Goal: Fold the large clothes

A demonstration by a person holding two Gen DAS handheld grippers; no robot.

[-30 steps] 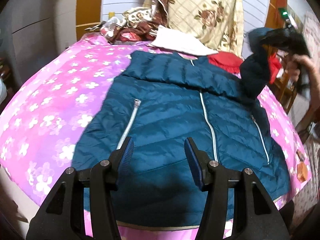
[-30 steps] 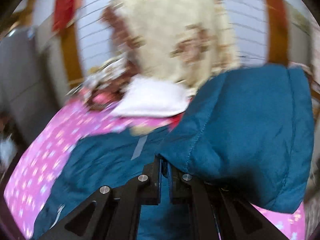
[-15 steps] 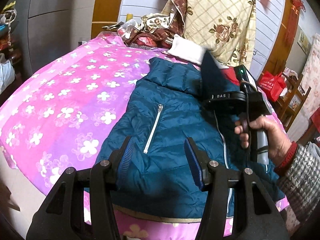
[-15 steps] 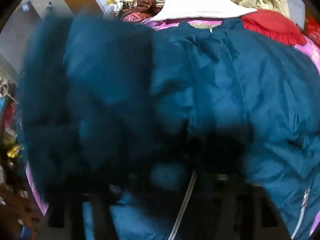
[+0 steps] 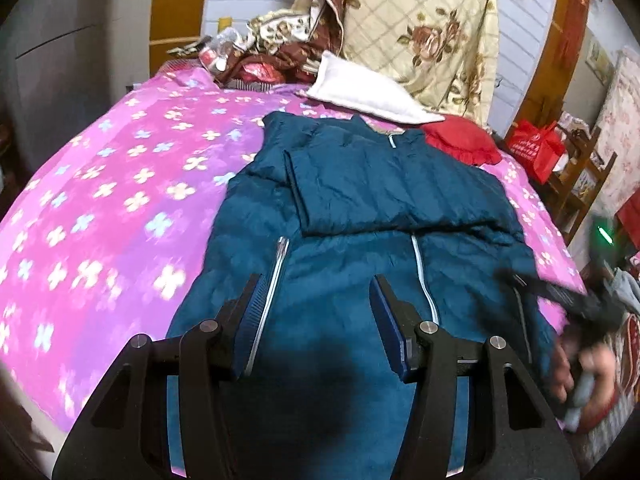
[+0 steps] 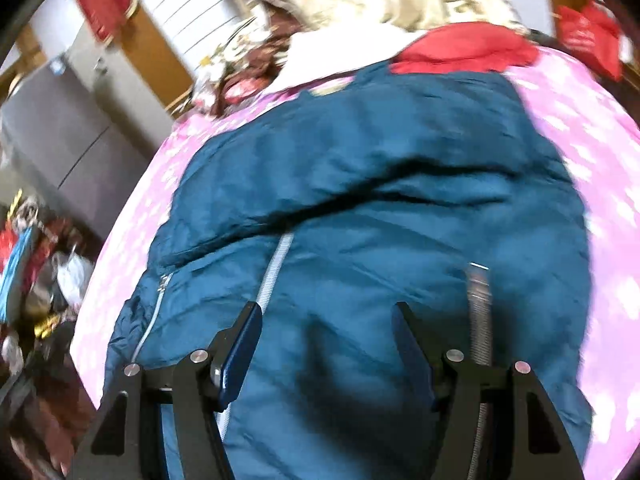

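Sleeve [image 5: 400, 196] lies folded across jacket [image 5: 340, 280] chest, beyond both jaws. Left gripper [image 5: 318, 320] and right gripper [image 6: 326, 344] gape, empty. Hem fold apparently remains.

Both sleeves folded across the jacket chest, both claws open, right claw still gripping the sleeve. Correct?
Not quite. In the right wrist view the right claw is open and holds nothing; the sleeve lies across the jacket. The left claw is open too.
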